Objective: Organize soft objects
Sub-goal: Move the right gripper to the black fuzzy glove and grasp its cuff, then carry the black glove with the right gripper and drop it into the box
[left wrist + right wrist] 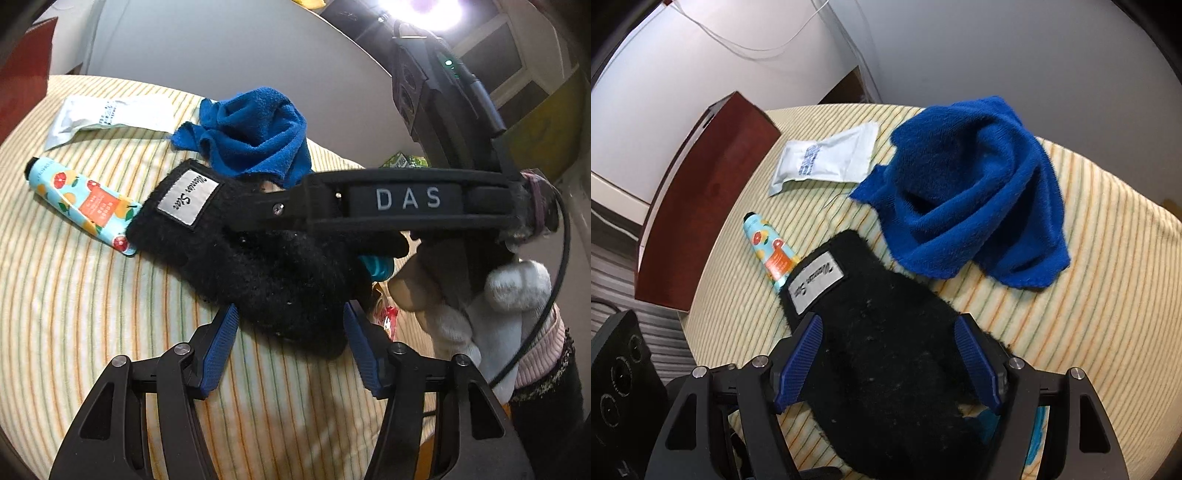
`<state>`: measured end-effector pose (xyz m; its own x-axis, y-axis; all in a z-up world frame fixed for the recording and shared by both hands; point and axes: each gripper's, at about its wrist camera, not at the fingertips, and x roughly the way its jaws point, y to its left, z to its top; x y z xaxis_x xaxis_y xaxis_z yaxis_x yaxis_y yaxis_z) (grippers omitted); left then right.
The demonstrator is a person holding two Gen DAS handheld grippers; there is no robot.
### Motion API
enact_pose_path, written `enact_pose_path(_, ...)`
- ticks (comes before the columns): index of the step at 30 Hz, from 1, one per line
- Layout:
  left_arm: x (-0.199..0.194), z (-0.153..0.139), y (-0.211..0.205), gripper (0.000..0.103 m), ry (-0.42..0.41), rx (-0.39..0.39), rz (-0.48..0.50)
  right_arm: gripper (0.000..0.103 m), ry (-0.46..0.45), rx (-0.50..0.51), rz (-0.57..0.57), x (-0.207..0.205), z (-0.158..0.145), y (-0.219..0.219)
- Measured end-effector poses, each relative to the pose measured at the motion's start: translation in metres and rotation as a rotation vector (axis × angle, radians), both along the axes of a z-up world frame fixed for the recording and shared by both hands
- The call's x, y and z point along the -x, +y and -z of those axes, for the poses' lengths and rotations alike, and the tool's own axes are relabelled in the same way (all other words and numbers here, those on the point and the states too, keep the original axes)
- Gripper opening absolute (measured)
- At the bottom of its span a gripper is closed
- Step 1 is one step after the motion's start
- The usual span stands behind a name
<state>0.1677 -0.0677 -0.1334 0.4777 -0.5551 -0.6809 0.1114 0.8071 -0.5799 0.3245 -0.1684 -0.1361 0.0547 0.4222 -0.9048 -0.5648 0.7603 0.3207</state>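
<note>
Hands are bringing both grippers onto the black knit piece [886, 354] at lower centre of the striped counter [1089, 295]; right gripper [888, 354] and left gripper [290, 343] are straddling it, jaws wide, so next I'm closing.

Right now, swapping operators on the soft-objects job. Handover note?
Left tool: open, its pads either side of the black fuzzy mitten's near end, no squeeze visible.
Right tool: open, straddling the same mitten, pads beside it, not clearly pressing.
Things on the striped cloth: crumpled blue towel behind the mitten, fruit-print tube partly under the mitten's cuff, white pouch farther back.
Done: nothing sorted that I can see.
Left: grip the mitten, then tidy mitten and towel.
</note>
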Motion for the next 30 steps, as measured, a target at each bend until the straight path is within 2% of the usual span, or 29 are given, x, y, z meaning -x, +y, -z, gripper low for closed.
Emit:
enact_pose_path(1, -0.002, 0.001, -0.001, 0.055, -0.004, 0.0, 0.0, 0.061, 0.006, -0.002, -0.005, 0.002, 0.001, 0.001)
enact_pose_path(4, -0.003, 0.003, -0.001, 0.037, -0.022, -0.008, -0.008, 0.049, 0.008, 0.004, -0.021, 0.006, 0.002, 0.005)
enact_pose_path(6, -0.007, 0.004, 0.002, 0.019, -0.023, 0.0, -0.016, 0.042, 0.01, 0.003, -0.032, 0.009, 0.002, 0.007)
enact_pose_path(7, -0.008, 0.005, 0.004, 0.015, -0.024, 0.005, -0.02, 0.033, 0.016, -0.003, -0.038, 0.01, 0.003, 0.009)
enact_pose_path(8, -0.011, 0.006, 0.006, 0.012, -0.025, 0.007, -0.024, 0.029, 0.019, -0.005, -0.046, 0.013, 0.003, 0.012)
enact_pose_path(12, -0.013, 0.005, 0.011, 0.011, -0.05, 0.029, -0.027, 0.023, 0.002, 0.016, -0.055, 0.021, 0.006, 0.018)
enact_pose_path(18, -0.006, -0.011, 0.015, 0.011, -0.101, 0.046, -0.011, 0.015, 0.014, -0.065, -0.023, 0.03, -0.003, 0.009)
enact_pose_path(25, 0.015, -0.044, 0.02, 0.011, -0.2, 0.032, 0.007, 0.014, -0.006, -0.148, -0.009, 0.042, -0.037, 0.0)
enact_pose_path(30, 0.029, -0.072, 0.029, 0.011, -0.262, 0.033, 0.001, 0.014, -0.055, -0.182, -0.02, 0.055, -0.071, 0.002)
